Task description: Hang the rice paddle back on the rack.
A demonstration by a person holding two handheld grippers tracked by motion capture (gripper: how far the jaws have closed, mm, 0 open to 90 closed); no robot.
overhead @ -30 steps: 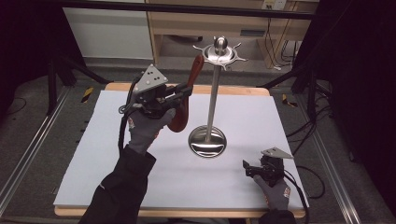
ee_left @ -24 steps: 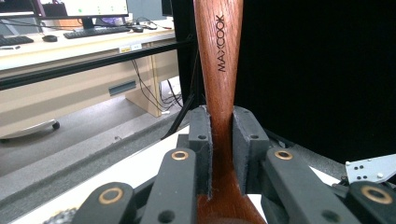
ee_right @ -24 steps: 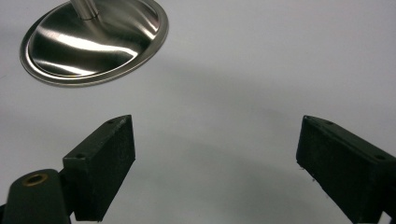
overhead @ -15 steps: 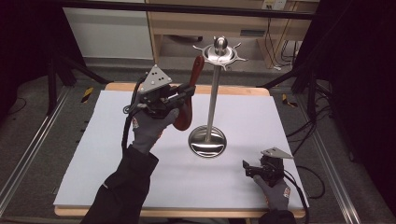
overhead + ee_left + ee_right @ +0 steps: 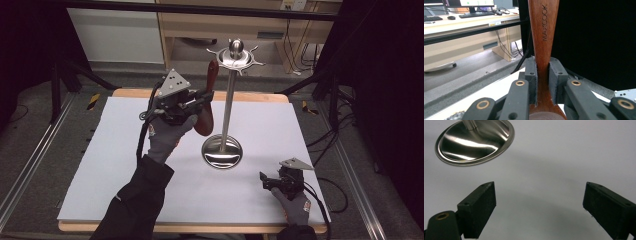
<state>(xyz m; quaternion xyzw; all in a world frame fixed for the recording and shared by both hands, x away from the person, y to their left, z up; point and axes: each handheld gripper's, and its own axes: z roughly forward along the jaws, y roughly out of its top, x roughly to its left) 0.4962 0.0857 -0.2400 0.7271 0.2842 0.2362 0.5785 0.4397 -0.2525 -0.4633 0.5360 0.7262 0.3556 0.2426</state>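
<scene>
My left gripper [image 5: 204, 98] is raised above the table, shut on the neck of a brown wooden spoon [image 5: 207, 100] that stands nearly upright, handle up. In the left gripper view the handle [image 5: 543, 32], stamped MAXCOOK, rises between the two pads [image 5: 532, 80] of that gripper [image 5: 542, 82]. Just right of the spoon stands a steel utensil stand [image 5: 229, 100] with a round base [image 5: 222, 152] and a hooked crown [image 5: 235, 56]. My right gripper [image 5: 266, 181] rests low at the front right of the table, open with nothing between its jaws [image 5: 539, 207]; the stand's base [image 5: 474, 141] lies ahead of it.
A white mat [image 5: 100, 150] covers the wooden table. Metal rails run along the floor on both sides. A desk and cabinets stand behind the table. Cables trail from both grippers.
The left gripper has shifted slightly right with the spoon, bringing it closer to the stand's pole. The right gripper has stayed put.
</scene>
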